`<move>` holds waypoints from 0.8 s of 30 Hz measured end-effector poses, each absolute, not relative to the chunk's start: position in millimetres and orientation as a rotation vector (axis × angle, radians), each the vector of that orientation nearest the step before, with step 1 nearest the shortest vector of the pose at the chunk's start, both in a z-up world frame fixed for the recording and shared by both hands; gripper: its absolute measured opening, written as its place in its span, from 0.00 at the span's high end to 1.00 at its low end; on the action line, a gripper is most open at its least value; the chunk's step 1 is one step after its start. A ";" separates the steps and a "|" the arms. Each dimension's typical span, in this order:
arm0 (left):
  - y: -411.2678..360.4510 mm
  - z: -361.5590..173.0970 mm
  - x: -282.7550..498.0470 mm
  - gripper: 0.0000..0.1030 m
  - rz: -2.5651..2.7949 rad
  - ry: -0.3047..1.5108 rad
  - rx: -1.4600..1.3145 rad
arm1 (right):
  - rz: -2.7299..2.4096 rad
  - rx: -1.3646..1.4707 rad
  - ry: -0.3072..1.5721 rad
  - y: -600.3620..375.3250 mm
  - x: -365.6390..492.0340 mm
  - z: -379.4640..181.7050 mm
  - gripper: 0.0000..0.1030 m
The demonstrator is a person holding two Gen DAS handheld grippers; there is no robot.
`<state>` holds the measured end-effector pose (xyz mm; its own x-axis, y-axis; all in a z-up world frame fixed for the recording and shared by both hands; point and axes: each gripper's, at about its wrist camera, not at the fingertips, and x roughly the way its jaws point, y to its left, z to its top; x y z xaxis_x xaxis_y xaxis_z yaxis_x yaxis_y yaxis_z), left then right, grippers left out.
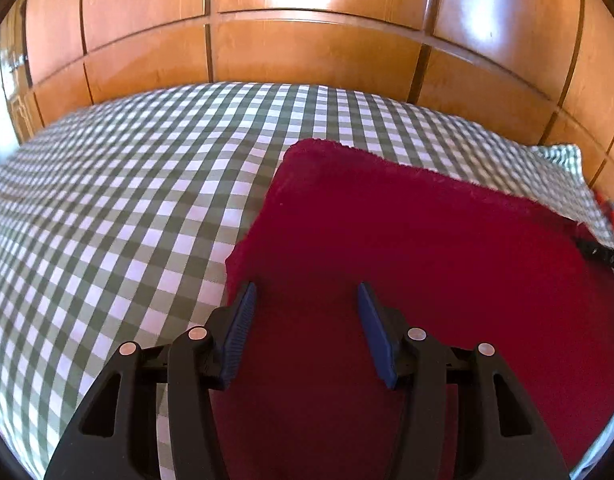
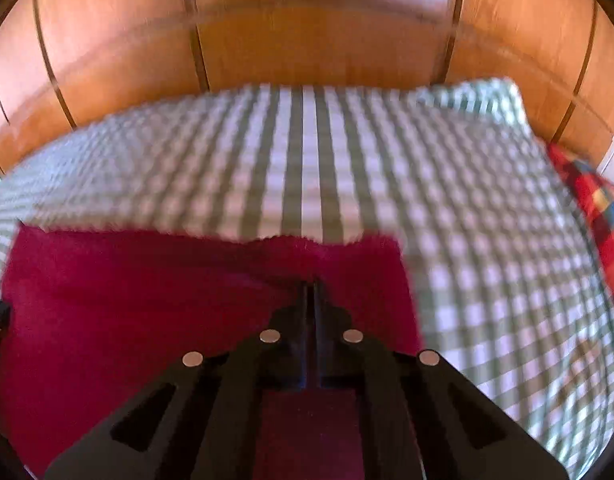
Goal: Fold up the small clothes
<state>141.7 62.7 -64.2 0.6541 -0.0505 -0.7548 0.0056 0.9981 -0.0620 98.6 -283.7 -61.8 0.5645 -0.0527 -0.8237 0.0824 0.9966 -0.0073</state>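
A fuzzy crimson cloth (image 1: pixel 407 248) is spread flat on a gingham-checked bed (image 1: pixel 119 200). The left gripper (image 1: pixel 305 300) is held half-open above it, the right gripper (image 2: pixel 311 286) pinched shut, glossy wooden panels (image 1: pixel 307 40) behind.

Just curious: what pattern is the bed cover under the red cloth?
Green-and-white check bed cover, sharpest in the left wrist view.

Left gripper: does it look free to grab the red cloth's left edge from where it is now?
Probably yes. The left gripper is open over the red cloth, its left finger at that edge, nothing between.
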 end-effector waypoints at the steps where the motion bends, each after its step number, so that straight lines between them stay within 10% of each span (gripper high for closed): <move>1: 62.5 -63.5 140.2 0.50 -0.028 0.859 -0.057 | -0.075 0.030 0.947 -282.8 95.8 -62.5 0.95; 12: 37.9 -36.2 102.3 0.44 -0.025 0.807 0.025 | -0.066 0.033 0.922 -279.7 91.6 -61.9 0.91; 14: 34.6 -34.6 92.6 0.44 -0.035 0.798 0.029 | -0.047 0.038 0.934 -281.6 90.1 -58.0 0.82; 17: 32.2 -33.8 81.4 0.44 -0.061 0.798 0.024 | -0.038 0.060 0.910 -282.8 79.2 -43.9 0.32; 24: 27.8 -32.3 70.9 0.44 -0.093 0.791 0.024 | -0.008 0.162 0.887 -312.0 37.7 -22.5 0.31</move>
<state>70.9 27.8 -32.3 0.6996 -0.0746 -0.7106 0.0927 0.9956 -0.0133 37.7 -312.0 -22.5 0.6326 0.0601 -0.7721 0.0744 0.9877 0.1379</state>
